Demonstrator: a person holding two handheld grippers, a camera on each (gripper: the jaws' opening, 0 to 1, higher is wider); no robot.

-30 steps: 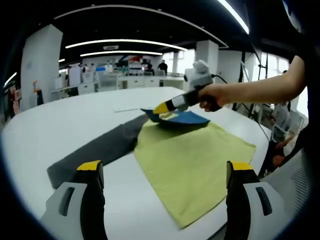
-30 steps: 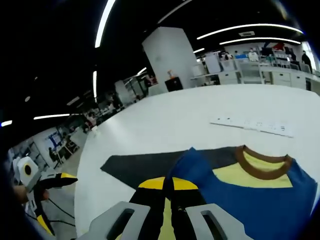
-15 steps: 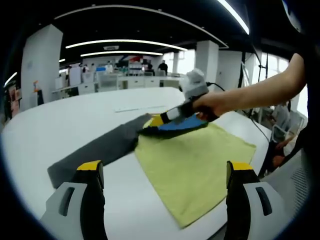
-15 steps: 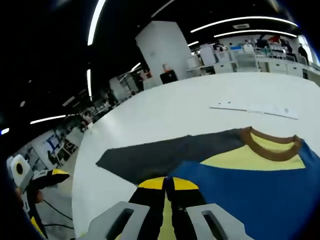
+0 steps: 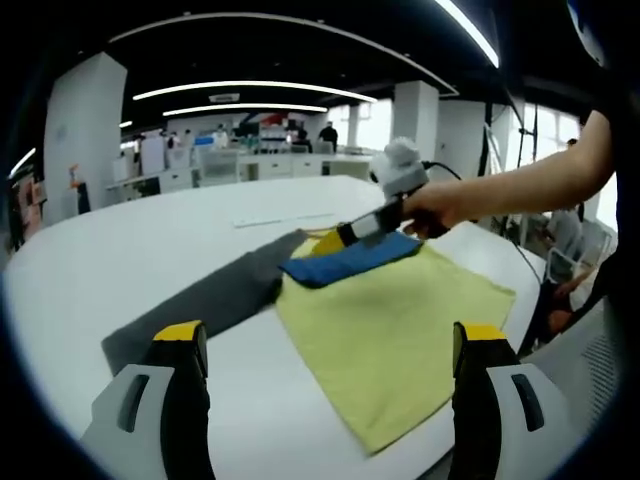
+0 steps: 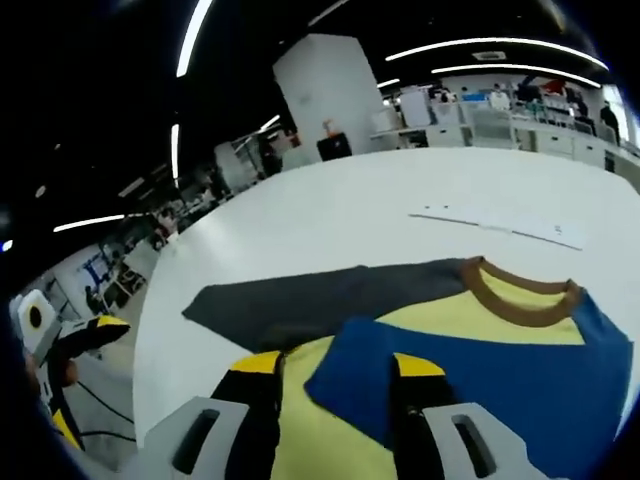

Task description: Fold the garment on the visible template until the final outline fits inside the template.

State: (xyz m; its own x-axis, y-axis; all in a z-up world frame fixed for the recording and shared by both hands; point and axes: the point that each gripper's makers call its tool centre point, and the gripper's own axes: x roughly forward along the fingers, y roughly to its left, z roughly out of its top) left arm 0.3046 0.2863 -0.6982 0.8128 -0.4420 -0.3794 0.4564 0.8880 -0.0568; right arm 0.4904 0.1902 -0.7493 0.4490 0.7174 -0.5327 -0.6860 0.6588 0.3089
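While jaws gape, soft yellow garment (image 5: 400, 330), folded blue sleeve (image 6: 470, 385).

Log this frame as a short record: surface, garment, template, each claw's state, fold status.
surface: white table
garment: yellow shirt with blue sleeve folded onto it; brown collar
template: dark grey sheet lying partly under the shirt
left claw: open, held above the table's near edge, holding nothing
right claw: open, jaws either side of the blue sleeve edge
other: white strip beyond the shirt
fold status: unfinished; shirt extends well off the template
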